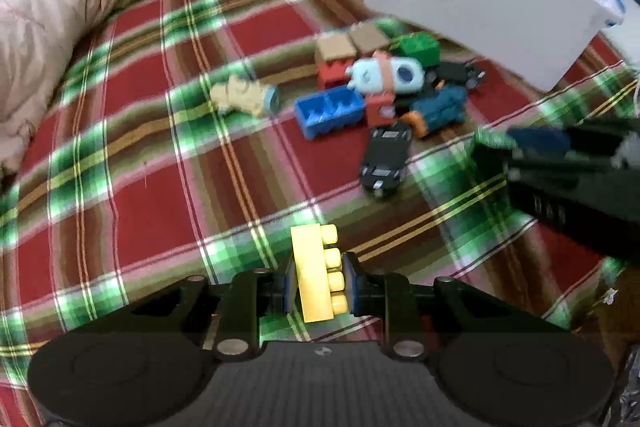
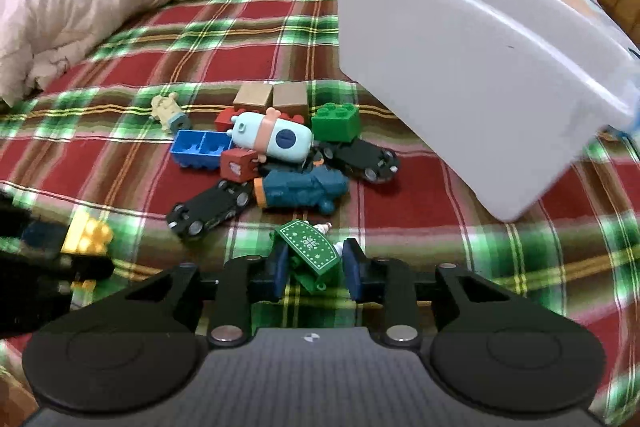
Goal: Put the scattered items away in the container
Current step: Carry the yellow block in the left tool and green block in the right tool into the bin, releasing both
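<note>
Your left gripper (image 1: 318, 285) is clamped on a yellow brick (image 1: 314, 273), its studs turned toward the right finger, held above the plaid bedspread (image 1: 140, 155). Your right gripper (image 2: 314, 267) has its blue pads against a green toy piece (image 2: 310, 247) with a white snowflake pattern; the pads (image 2: 354, 267) sit close on both sides, gripping it at a tilt.

Take the white container (image 2: 460, 67) as your landmark. It stands on the bed, tilted in both views, and its inside is not visible. Just in front of its near wall lies the pile of toys: a green block (image 2: 335, 121) nearest the wall, with a black toy car (image 2: 360, 157) beside it, wheels up. Farther from the container come two tan blocks (image 2: 272, 98), a pale blue figure (image 2: 272, 139) lying across a red brick (image 2: 226, 119), a small red cube (image 2: 239, 165), an open blue brick (image 2: 200, 147) and a dark teal vehicle (image 2: 300, 189). A second black car (image 2: 210, 209) lies upside down at the pile's near edge. Farthest from the container rests a small beige figure (image 2: 168, 111), apart from the pile. Beyond it all, a pink quilt (image 2: 80, 3) is bunched up.
</note>
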### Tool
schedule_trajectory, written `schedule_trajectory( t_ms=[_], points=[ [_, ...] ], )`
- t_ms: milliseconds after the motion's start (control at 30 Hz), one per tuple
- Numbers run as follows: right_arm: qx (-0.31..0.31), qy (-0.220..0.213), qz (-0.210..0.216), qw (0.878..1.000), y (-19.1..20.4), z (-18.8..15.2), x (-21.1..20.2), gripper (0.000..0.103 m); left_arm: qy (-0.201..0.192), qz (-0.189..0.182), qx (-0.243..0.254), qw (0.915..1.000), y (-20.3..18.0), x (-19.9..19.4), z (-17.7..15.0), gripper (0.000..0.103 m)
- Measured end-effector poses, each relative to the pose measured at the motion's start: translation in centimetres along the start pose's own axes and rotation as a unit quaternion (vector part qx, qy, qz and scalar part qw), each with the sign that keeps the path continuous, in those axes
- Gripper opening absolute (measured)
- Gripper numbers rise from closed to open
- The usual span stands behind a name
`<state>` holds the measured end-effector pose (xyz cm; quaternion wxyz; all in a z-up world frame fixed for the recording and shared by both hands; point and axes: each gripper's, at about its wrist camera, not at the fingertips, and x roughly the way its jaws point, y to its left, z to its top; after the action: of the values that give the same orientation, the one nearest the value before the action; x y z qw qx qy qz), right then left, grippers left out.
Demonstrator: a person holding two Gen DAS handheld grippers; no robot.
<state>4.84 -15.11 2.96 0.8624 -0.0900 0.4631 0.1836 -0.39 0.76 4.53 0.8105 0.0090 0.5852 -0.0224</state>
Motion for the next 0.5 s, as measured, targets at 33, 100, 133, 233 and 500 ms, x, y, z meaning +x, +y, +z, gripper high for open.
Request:
schedule_trajectory(
  t_ms=[33, 100, 133, 233, 500],
  points=[
    [0.007, -0.001, -0.001, 1.0, 0.0, 0.0, -0.6, 0.032, -0.009, 0.004, 0.003, 0.9999, 0.0, -0.6, 0.4, 0.027],
    [0.017, -0.007, -0.004, 1.0, -0.1, 0.1, -1.7, 0.032, -0.027, 0.015, 0.007, 0.9995, -0.5, -1.7, 1.3, 0.027],
    [0.023, -0.012, -0.005, 1.0, -0.2, 0.2, -2.4, 0.032, -0.034, 0.017, 0.005, 0.9993, -1.1, -2.2, 2.0, 0.027],
    [0.034, -0.027, -0.008, 0.999, -0.4, 1.0, -4.0, 0.032, -0.053, 0.016, 0.003, 0.9985, -2.3, -3.4, 3.6, 0.027],
    [0.056, -0.074, -0.03, 0.995, -2.2, 4.1, -7.3, 0.032, -0.093, 0.017, 0.026, 0.9952, -4.2, -6.1, 7.7, 0.027]
  ],
)
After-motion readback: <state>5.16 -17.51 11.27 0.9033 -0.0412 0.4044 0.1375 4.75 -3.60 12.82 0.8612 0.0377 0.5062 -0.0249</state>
